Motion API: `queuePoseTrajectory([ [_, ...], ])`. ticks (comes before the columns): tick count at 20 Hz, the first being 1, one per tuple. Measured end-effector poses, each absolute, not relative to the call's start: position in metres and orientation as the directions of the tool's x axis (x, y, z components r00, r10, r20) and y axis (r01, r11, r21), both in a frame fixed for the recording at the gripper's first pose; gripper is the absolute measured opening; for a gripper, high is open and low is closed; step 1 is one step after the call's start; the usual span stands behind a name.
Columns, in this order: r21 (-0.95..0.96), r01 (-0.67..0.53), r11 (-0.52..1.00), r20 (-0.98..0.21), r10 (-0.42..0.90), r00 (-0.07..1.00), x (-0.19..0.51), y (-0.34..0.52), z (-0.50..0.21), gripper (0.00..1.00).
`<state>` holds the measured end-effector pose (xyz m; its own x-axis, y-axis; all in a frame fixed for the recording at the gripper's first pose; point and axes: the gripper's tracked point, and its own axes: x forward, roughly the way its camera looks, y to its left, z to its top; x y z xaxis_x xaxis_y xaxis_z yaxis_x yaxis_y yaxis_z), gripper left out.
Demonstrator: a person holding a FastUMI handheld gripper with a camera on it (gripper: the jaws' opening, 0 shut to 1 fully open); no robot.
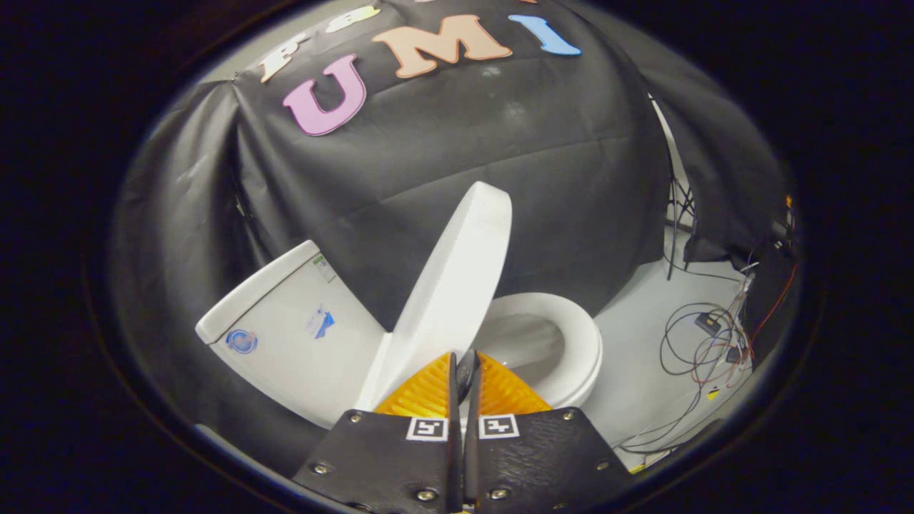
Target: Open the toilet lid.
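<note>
A black cloth wall [443,164] hangs in folds behind everything and closes off the back of the booth, with a second drape [721,178] of it falling on the far right. Below it spreads a pale floor [643,335], bare near the bowl and cluttered further right. On that floor stands a white toilet [300,343], seen at a tilt: its cistern [285,328] sits to the left with small stickers on its face, and its bowl with the seat ring [571,335] lies to the right, the seat down and the bowl exposed. The toilet lid [457,278] is raised partway, standing at a steep slant between cistern and seat, its upper edge against the cloth and its lower part running down to just ahead of the fingers. The lid blocks most of the near side of the cistern and part of the bowl's rim. At the bottom, the hand-held gripper [465,371] has its two fingers drawn together with only a thin slit between them, gripping nothing; the tips lie at the lower edge of the lid, and whether they touch it cannot be told. Off to the right, loose cables [703,343] coil over the floor around a small dark box [708,323], near thin stand legs [675,214] at the cloth's edge.
</note>
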<state>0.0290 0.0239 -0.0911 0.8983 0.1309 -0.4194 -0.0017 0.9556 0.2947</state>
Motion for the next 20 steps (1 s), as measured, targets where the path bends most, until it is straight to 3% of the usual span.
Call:
queuePoseTrajectory([
  [20, 0.139, -0.125, 0.982, -0.313, 0.163, 0.936, 0.026, 0.071, -0.056, 0.02],
])
